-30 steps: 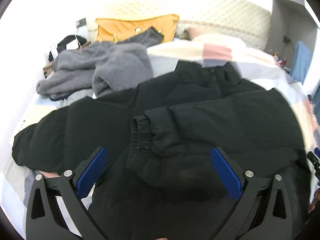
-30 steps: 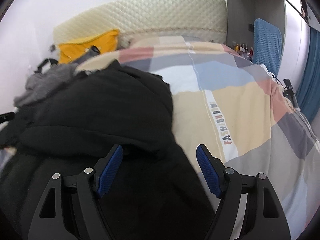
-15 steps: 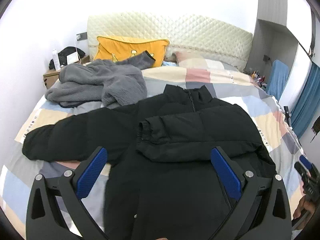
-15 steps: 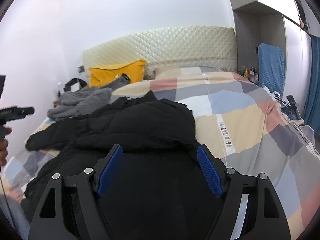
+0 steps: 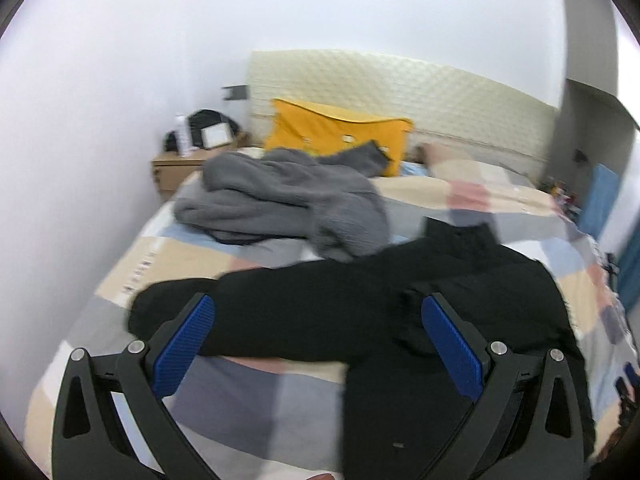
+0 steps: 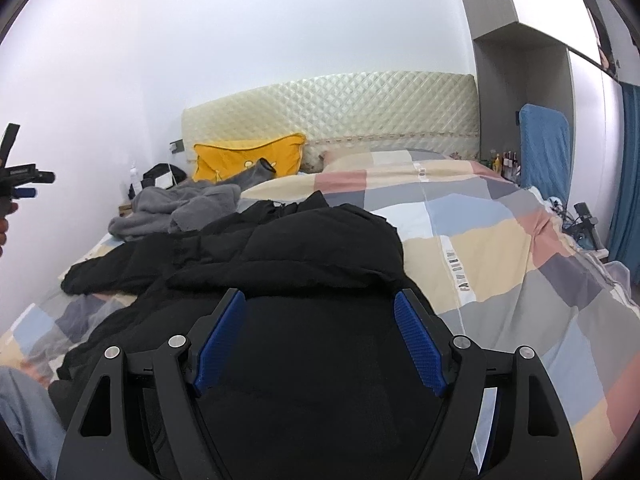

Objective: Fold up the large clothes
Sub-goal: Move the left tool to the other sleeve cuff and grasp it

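While both claws gape empty over the black jacket [image 6: 288,248], quilt lettering [image 6: 456,272] stays unreadable.

Black padded puffer jacket [image 6: 320,248] lies flat on the patchwork quilt, collar toward the far headboard, hem at the near edge. One sleeve is folded across the chest, elastic cuff [image 5: 412,308] near the middle. Other sleeve [image 5: 248,308] stretches out straight to the left, its end resting on the quilt.
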Motion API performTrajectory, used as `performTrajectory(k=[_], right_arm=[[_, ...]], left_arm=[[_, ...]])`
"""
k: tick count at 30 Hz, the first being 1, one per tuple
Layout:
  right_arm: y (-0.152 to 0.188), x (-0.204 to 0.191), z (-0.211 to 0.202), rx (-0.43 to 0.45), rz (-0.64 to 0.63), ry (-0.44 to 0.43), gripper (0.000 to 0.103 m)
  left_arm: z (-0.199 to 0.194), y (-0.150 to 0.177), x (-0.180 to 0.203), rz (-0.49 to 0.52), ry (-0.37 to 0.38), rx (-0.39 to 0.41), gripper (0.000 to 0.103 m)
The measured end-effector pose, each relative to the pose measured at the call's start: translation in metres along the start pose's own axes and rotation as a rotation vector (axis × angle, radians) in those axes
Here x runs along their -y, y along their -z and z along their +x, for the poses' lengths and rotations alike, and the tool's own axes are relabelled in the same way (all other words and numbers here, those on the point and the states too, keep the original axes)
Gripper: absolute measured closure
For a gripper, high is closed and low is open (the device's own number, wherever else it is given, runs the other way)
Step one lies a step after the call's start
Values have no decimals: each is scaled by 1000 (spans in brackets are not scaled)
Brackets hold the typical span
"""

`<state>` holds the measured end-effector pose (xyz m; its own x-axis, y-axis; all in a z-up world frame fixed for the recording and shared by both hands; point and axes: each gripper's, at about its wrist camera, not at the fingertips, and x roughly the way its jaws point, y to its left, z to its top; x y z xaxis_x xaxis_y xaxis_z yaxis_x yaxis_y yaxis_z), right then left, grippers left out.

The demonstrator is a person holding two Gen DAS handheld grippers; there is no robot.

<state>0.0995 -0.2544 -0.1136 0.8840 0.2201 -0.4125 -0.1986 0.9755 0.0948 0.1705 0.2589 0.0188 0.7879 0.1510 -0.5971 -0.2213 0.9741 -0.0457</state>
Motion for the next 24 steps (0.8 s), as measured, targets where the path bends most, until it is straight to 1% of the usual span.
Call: performTrajectory(k=[2,4,8,11,13,15,17,20,22,24], right_arm=[[0,-3,-1,10,-7,11,28],[1,-3,-2,14,-3,7,28],[2,-8,-2,17,-4,19,28],[2,-12,0,16,-4,26,27],[3,-15,3,9,-2,35,27],[5,-17,7,-5,3,39,27],[6,-19,12,-23,7,43,27],[9,-25,18,-51,14,52,27],[11,-31,23,-66,9,51,27],[12,-38,28,-79,-1,54,27]], left_arm=[[5,-1,-22,-17,-17,-8,0],[15,1,-47,-55,-20,-38,0],[39,15,-88,-164,24,-83,0],[67,29,-107,-204,34,-137,0],[88,41,-121,-224,48,-164,0],[106,50,-134,-267,64,-189,0],[121,64,-152,-338,99,-208,0],[149,93,-180,-475,144,-243,0],[166,109,-193,-527,159,-261,1],[183,121,-206,-552,156,-268,1]])
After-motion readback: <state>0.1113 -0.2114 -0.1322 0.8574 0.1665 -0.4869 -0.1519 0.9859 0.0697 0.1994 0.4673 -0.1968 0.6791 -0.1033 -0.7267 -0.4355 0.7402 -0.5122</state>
